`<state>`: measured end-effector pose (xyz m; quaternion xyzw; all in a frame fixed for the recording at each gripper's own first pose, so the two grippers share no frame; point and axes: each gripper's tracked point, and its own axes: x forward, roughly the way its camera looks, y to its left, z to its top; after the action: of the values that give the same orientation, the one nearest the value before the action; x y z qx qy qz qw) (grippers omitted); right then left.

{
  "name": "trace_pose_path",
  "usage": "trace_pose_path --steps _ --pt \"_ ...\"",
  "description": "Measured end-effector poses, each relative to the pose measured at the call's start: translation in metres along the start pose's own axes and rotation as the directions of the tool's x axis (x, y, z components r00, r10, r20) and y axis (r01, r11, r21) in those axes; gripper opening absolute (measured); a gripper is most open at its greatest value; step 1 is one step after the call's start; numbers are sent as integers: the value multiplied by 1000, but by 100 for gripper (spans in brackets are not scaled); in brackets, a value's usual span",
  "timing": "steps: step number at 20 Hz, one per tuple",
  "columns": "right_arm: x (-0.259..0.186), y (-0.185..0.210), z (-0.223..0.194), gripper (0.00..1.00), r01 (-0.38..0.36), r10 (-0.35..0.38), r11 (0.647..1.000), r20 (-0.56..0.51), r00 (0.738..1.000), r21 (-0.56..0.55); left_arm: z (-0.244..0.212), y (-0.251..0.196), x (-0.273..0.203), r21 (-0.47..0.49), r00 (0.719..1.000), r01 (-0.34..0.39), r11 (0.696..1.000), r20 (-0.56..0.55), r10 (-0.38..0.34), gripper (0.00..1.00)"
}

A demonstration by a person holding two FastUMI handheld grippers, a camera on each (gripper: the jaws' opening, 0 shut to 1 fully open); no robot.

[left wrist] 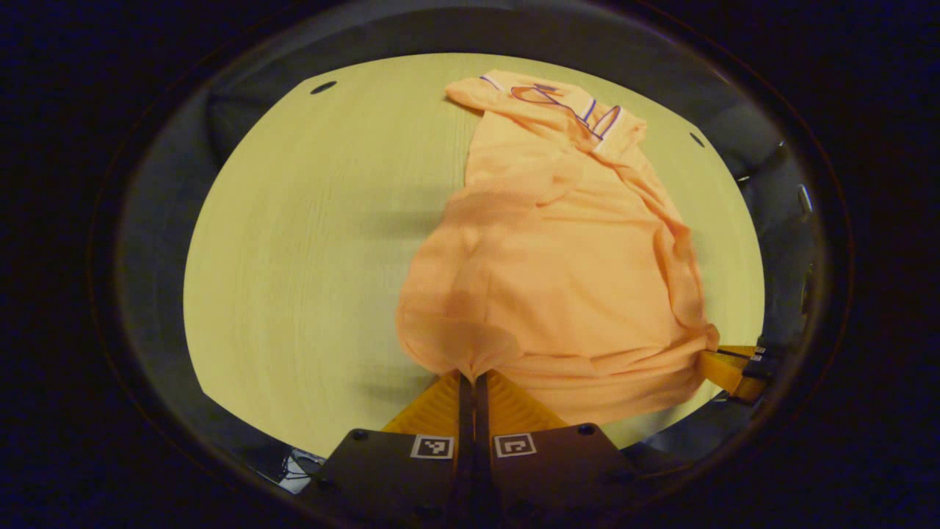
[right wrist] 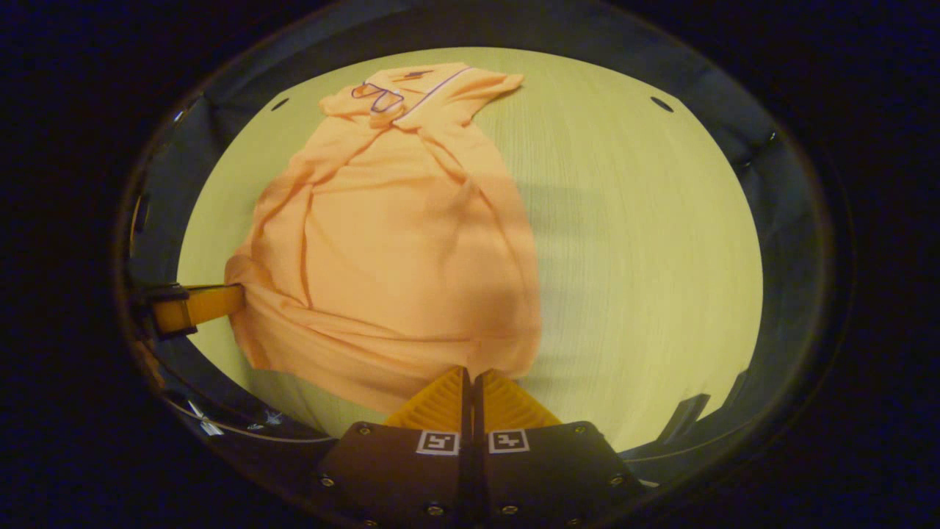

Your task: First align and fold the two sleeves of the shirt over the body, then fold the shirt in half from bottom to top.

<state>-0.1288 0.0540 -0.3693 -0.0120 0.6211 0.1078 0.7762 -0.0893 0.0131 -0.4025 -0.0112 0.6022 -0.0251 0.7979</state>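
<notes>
With both claws pinched shut on the shirt's (left wrist: 565, 250) bottom hem, left claw (left wrist: 470, 376) and right claw (right wrist: 470, 373), the collar (right wrist: 400, 94) lies straight ahead across the table (right wrist: 631, 242).

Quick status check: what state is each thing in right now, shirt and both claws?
Shirt: sleeves folded in, bottom hem lifted at both corners, collar end on the table.
Left claw: shut on the shirt's hem corner.
Right claw: shut on the other hem corner.
</notes>
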Motion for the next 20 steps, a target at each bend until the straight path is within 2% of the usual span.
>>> trace_pose_path --steps 2,4,5,7,12,13,14,18,19,20 --pt "-6 -2 35 0 -2 2 1000 52 999 -7 32 0 -3 -6 999 5 1000 41 -5 6" --pt "-12 -5 75 0 1 1 1000 107 994 -15 68 0 -5 -2 997 4 1000 83 -4 10" --pt "-14 -7 96 0 1 2 1000 134 991 -18 83 0 -6 2 995 1 1000 100 -1 6" --pt "-19 -8 137 0 6 -2 1000 187 982 -25 118 0 -8 5 990 -5 1000 142 4 6" --pt "-29 -13 230 0 11 -4 1000 304 953 -20 201 -3 -8 -10 972 -4 1000 236 6 6" --pt "-32 -15 246 0 9 -4 1000 321 947 -16 219 -3 -7 -15 967 -3 1000 256 7 10" --pt "-31 -16 264 0 7 -3 1000 339 941 -11 233 -3 -7 -17 962 -1 1000 272 6 6" --pt "-36 -23 323 0 -2 -7 1000 408 913 20 297 -5 0 -18 941 1 1000 338 5 6" --pt "-35 -26 335 0 -3 -9 1000 421 907 27 308 -6 2 -11 935 -4 1000 355 8 10" --pt "-30 -28 349 0 -5 -12 999 435 900 37 323 -9 9 -1 928 -13 1000 373 12 6"
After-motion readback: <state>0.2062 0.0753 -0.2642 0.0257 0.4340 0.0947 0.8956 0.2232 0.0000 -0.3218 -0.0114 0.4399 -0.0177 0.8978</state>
